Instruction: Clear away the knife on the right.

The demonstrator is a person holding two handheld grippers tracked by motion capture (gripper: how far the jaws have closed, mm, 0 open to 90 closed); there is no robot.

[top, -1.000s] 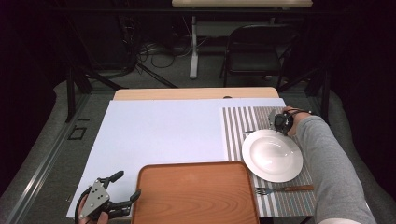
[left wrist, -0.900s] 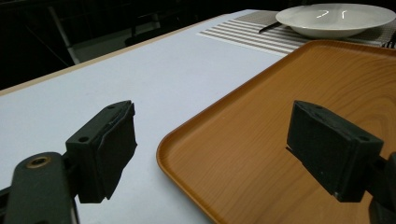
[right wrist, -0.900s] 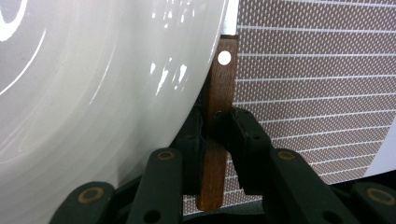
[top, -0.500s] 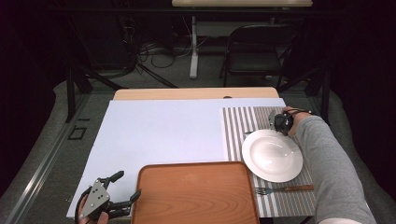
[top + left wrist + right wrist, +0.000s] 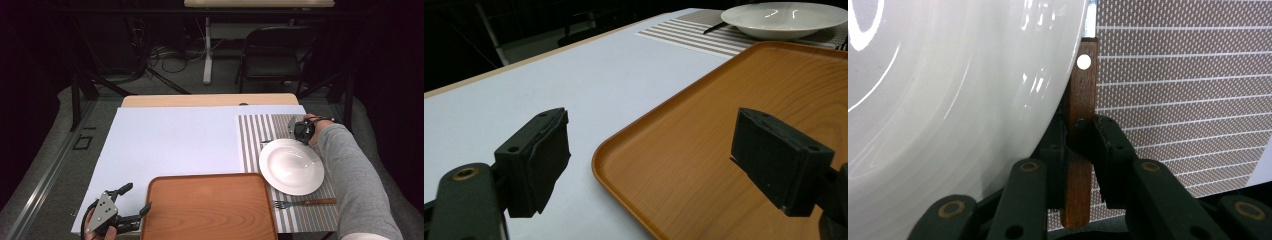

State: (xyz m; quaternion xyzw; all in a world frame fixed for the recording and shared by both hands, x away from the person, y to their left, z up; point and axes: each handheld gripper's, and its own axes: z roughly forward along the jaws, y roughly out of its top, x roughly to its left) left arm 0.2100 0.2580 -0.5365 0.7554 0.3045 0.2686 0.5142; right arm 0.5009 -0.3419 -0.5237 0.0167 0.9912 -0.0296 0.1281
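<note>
Surface notes: wood, glazed ceramic, woven mat, matt black grippers.

Wooden handle (image 5: pixel 1082 145), dark brown, smooth with a pale round rivet, pinched by the right gripper (image 5: pixel 1079 150), whose jaws look like matt black plastic. Plate (image 5: pixel 948 100) white, glossy, glazed, with bright reflections. Placemat (image 5: pixel 1188 90) woven, coarse-textured, brown with pale stripes. Tray (image 5: pixel 734 165) wood-grain, smooth, satin orange-brown. Table cover (image 5: pixel 549 85) white, matt, paper-like. Left gripper (image 5: pixel 649 165) pads matt black, rubbery.

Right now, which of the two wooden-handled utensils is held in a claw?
The utensil beyond the plate: the right claw is clamped on its wooden handle. The fork lies free on the striped mat.
</note>
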